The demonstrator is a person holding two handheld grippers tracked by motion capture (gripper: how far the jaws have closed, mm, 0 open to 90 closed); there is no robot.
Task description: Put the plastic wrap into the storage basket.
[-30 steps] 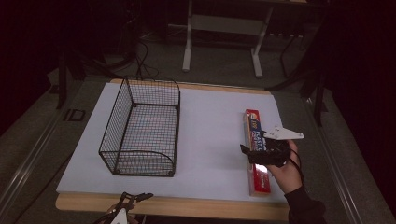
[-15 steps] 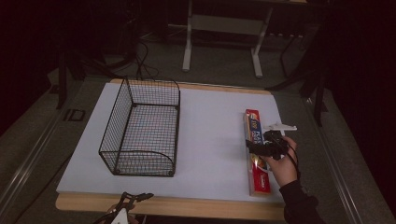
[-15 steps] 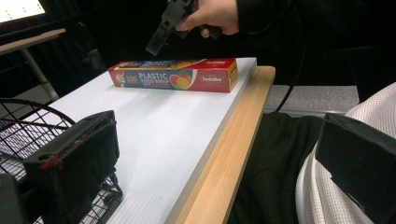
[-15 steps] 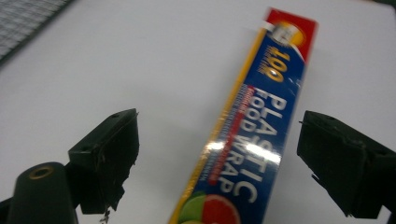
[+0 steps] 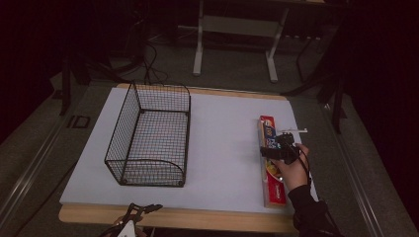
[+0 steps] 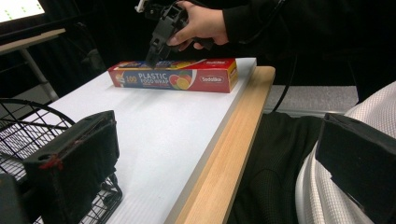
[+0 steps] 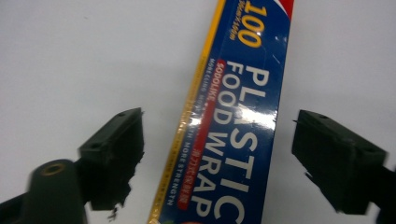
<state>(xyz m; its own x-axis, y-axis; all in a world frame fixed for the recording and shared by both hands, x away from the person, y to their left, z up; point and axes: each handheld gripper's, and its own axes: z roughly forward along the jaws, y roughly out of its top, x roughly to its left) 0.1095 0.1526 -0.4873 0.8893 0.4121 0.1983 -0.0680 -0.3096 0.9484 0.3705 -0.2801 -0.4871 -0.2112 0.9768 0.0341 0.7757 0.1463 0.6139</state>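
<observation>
My right hand covers the middle of the plastic wrap box from above, and the box runs off the top and bottom in my right gripper view. My left gripper is cut off at the bottom edge. The small print on the box is too blurry to read.

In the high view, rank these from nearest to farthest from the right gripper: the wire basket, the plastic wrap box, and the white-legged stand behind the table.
1. Plastic wrap box: directly under the right gripper, at the table's right edge.
2. Wire basket: across the white mat, on the table's left side.
3. White-legged stand: on the floor beyond the table's far edge.
</observation>
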